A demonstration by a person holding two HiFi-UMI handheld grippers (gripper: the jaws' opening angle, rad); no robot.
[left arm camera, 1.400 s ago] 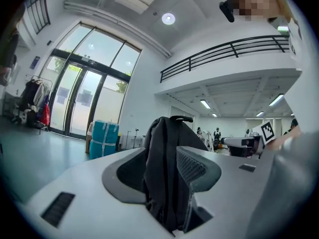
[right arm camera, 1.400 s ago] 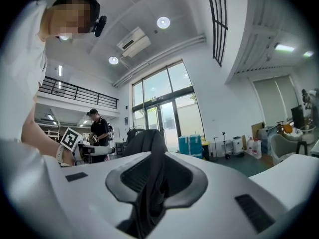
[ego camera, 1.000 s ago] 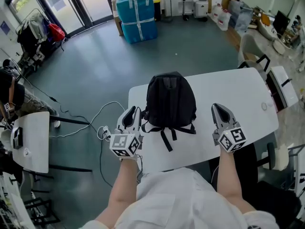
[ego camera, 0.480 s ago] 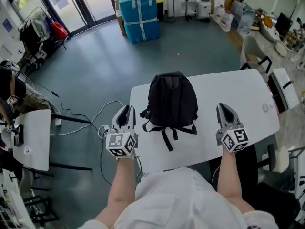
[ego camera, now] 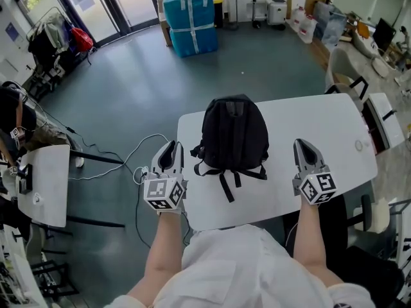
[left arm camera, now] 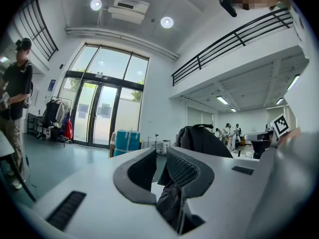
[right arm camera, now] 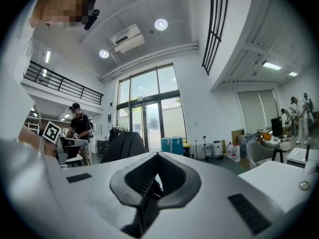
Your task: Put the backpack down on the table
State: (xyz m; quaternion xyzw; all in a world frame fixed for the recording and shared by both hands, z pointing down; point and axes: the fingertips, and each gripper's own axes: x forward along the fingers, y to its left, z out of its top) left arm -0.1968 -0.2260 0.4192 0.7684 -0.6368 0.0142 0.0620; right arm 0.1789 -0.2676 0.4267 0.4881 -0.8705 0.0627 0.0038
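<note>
A black backpack (ego camera: 234, 133) rests on the white table (ego camera: 321, 120), its straps trailing toward the near edge. My left gripper (ego camera: 168, 147) hovers just off the table's left edge, a short gap away from the backpack's side strap. Its jaws stand slightly apart with nothing pressed between them. In the left gripper view the backpack (left arm camera: 202, 139) shows beyond the left gripper (left arm camera: 159, 151), to the right. My right gripper (ego camera: 302, 145) is over the table to the right of the backpack, shut and empty. The right gripper view has the backpack (right arm camera: 124, 146) left of the right gripper (right arm camera: 158, 154).
A small round object (ego camera: 358, 145) lies near the table's right end. White cables (ego camera: 128, 162) run across the floor by the left edge. A smaller white table (ego camera: 42, 185) and a person (ego camera: 9, 120) are at far left. A blue wrapped stack (ego camera: 189, 15) stands far back.
My left gripper has drawn leftward, away from the backpack's side strap and past the table edge. The backpack and the right gripper have stayed put.
</note>
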